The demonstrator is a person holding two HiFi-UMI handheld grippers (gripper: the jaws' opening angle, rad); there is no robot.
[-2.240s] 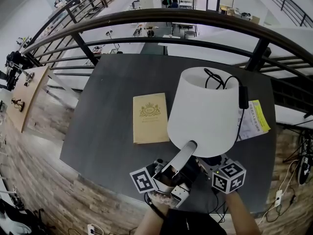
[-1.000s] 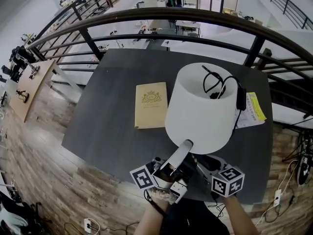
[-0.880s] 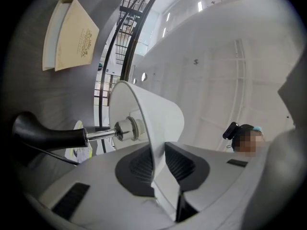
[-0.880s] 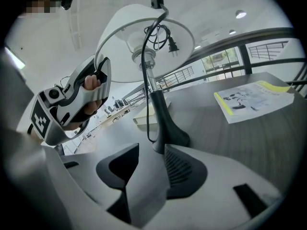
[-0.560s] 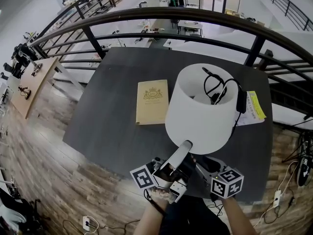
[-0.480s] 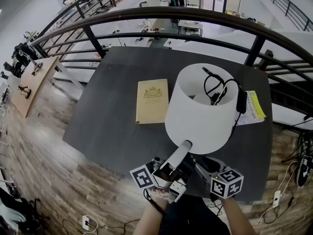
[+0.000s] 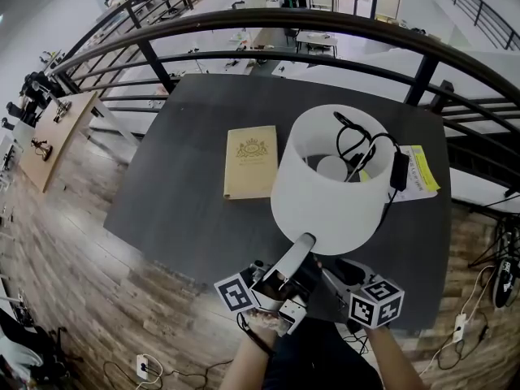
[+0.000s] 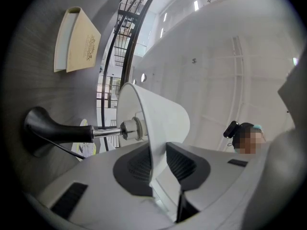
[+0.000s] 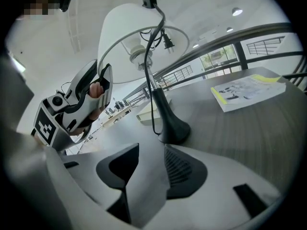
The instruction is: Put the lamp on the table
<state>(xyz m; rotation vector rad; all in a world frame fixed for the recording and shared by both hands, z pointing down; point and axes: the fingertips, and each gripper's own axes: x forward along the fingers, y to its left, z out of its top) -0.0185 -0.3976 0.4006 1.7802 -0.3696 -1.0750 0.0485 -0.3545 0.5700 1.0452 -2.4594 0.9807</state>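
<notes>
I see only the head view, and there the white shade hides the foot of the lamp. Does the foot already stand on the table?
Observer: Yes. The right gripper view shows the black lamp base resting flat on the dark table, upright, with the cord running down to it.
Operator: Thank you. Is the left gripper closed on the shade?
Observer: Not firmly, it seems. In the left gripper view the rim of the shade passes between the jaws of the left gripper. The jaws have just been opening, and a slight gap shows beside one pad.
</notes>
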